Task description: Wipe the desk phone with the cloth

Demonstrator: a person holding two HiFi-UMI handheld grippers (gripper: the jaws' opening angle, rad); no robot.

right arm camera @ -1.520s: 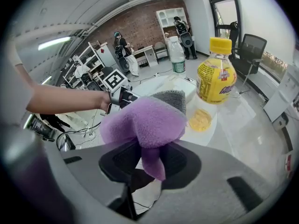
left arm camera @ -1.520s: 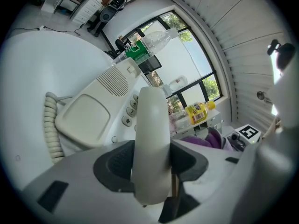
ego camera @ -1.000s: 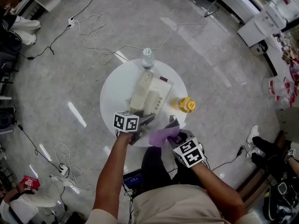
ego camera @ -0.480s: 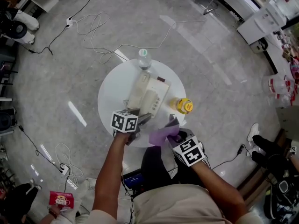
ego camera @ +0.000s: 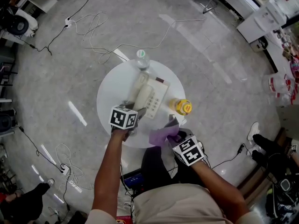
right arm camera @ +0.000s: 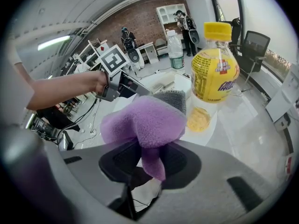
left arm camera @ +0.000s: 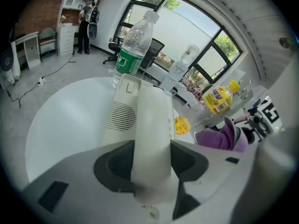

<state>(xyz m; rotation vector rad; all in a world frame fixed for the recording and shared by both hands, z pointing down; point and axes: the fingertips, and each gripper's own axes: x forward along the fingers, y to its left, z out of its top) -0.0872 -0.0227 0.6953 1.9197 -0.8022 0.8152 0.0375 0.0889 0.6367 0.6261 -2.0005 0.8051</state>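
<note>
A grey polished floor strewn with white and black cables surrounds a small round white worktop (ego camera: 112,94). At about 7 o'clock on it, the left gripper (left arm camera: 152,164) has its fingers clamped, fairly wide, on the near end of a cream plastic handset (left arm camera: 150,125). The handset runs away from the fingers towards 12 o'clock. The cream desk phone base (ego camera: 156,97) lies near the worktop's middle, under and to the right of the handset. In the left gripper view its ribbed speaker grille (left arm camera: 120,116) shows just left of the handset.

At 12 o'clock, on the rim, stands a clear plastic water bottle with a green label (left arm camera: 133,48), upright beyond the phone's far end.

A purple fleece cloth (right arm camera: 145,122) hangs bunched over the worktop's edge at about 5 o'clock, apart from the phone. At 3 o'clock a yellow drink bottle with a yellow cap (right arm camera: 215,69) stands upright, just beyond the cloth.

The right gripper (right arm camera: 149,160) sits off the rim at 5 o'clock, its fingers pinching a fold of the cloth, with a tail hanging below them.
</note>
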